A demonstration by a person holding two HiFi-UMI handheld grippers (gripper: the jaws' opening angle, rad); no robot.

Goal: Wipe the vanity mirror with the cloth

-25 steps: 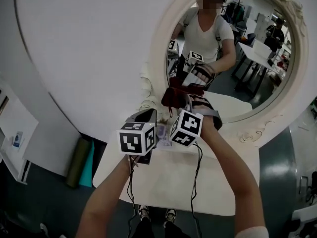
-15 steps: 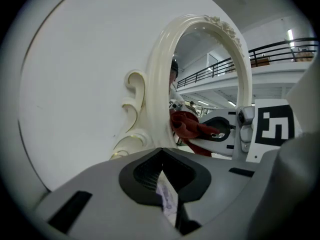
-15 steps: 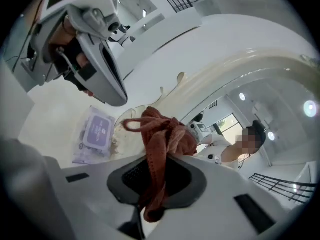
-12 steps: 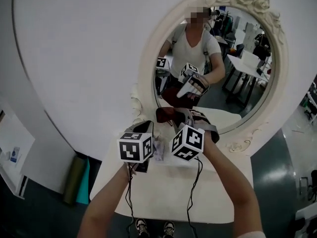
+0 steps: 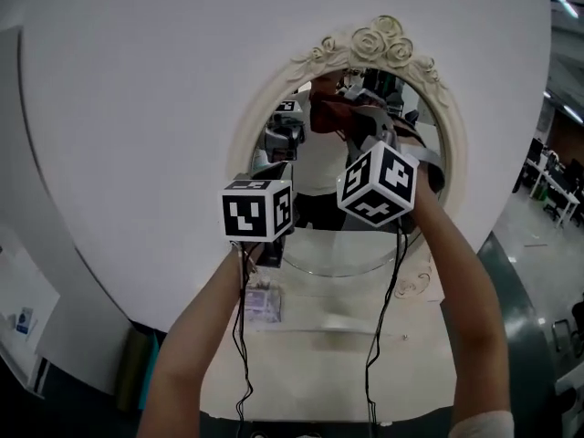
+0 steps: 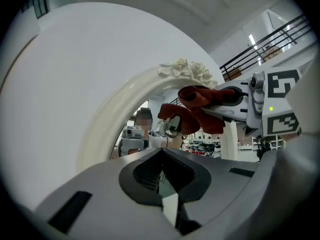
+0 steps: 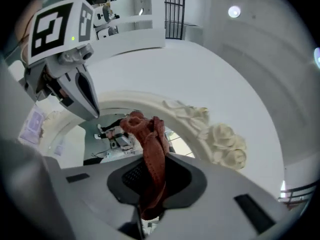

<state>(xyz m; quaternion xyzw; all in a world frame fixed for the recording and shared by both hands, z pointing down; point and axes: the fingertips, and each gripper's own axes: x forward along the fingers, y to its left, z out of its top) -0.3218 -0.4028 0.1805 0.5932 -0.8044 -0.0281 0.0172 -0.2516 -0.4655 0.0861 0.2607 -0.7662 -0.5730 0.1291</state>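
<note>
The oval vanity mirror has a cream frame topped with carved roses. My right gripper is raised to the upper part of the glass and is shut on a bunched red cloth. In the right gripper view the cloth stands up from between the jaws of my right gripper, just below the roses. My left gripper is held up beside it on the left, shut on nothing. The left gripper view shows the cloth against the mirror frame.
A white table stands under the mirror with a small pale packet on it. A big round white panel backs the mirror. A green roll leans at lower left. Cables hang from both grippers.
Both grippers have risen from the mirror's lower edge to its upper part, and the red cloth has gone up with the right one. The head view has tilted upward.
</note>
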